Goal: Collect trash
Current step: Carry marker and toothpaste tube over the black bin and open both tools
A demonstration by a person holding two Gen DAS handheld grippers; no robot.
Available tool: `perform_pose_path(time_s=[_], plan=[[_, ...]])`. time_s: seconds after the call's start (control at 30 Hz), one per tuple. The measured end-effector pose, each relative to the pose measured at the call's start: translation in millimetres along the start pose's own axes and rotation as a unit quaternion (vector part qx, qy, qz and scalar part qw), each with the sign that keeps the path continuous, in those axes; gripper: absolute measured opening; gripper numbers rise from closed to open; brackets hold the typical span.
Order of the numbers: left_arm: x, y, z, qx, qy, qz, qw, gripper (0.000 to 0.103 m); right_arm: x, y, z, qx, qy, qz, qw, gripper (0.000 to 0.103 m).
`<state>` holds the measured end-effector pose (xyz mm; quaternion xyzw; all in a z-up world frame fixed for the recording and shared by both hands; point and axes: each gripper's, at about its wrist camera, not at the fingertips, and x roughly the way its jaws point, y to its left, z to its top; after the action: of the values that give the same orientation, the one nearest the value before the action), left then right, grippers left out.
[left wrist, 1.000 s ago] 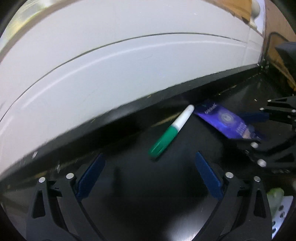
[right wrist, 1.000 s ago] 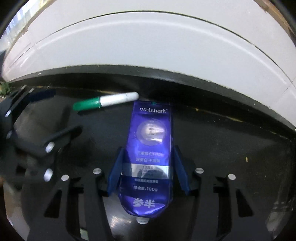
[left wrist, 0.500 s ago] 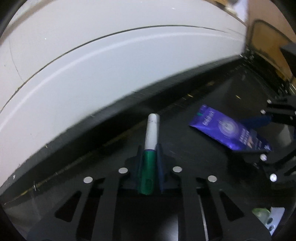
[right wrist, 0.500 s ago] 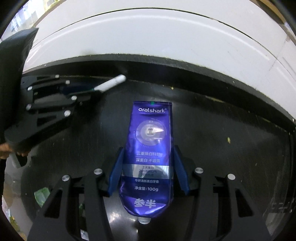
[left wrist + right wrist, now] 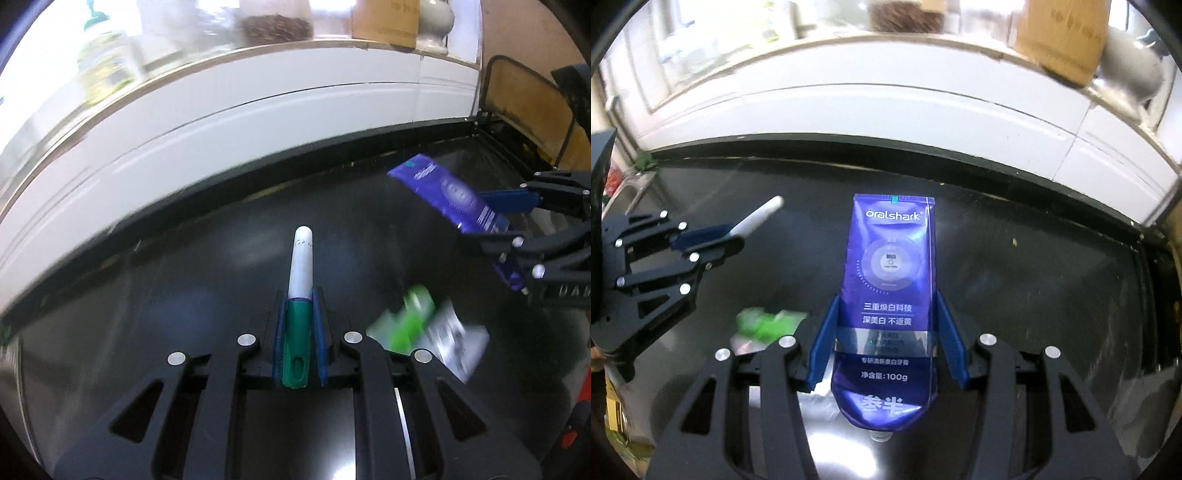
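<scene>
My left gripper (image 5: 298,325) is shut on a green-and-white marker (image 5: 300,295), held above the black table (image 5: 184,295) with its white end pointing forward. My right gripper (image 5: 886,332) is shut on a purple Oralshark toothpaste tube (image 5: 892,280), also lifted off the table. In the left wrist view the right gripper (image 5: 517,221) with the tube (image 5: 450,192) is at the right. In the right wrist view the left gripper (image 5: 713,238) with the marker (image 5: 761,218) is at the left. A green and white wrapper (image 5: 424,328) lies on the table between them, blurred; it also shows in the right wrist view (image 5: 764,325).
A white wall panel (image 5: 221,122) runs along the table's far edge, with a shelf of jars and a cardboard box (image 5: 1063,37) above it. A black wire frame (image 5: 517,92) stands at the table's right end.
My left gripper closed on the marker and lifted it off the table. My right gripper rose with the toothpaste tube. Both views now sit higher and show the shelf and the green wrapper.
</scene>
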<state>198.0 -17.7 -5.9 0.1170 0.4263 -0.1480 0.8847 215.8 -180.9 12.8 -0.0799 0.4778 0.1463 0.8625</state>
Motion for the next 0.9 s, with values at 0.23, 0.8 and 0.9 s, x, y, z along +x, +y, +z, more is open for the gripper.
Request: perform_pose_path(time_s=[0.23,0.8,0.9], plan=[[-76,-14,-92,-0.042,0.003,0.048,0.998,0.013,-38,37,-64,-0.022,-0.02,0.019,0.999,0.052],[-133,-5,-170,-0.103,-0.016,0.075,0.9917,0.013,-81,117,-109,-0.057,-0.045,0.065,0.995,0.052],[-155,24,-192,-0.138,-0.026,0.105,0.9844,0.013,-83,163,-99,-0.089,-0.052,0.096,0.99,0.052]])
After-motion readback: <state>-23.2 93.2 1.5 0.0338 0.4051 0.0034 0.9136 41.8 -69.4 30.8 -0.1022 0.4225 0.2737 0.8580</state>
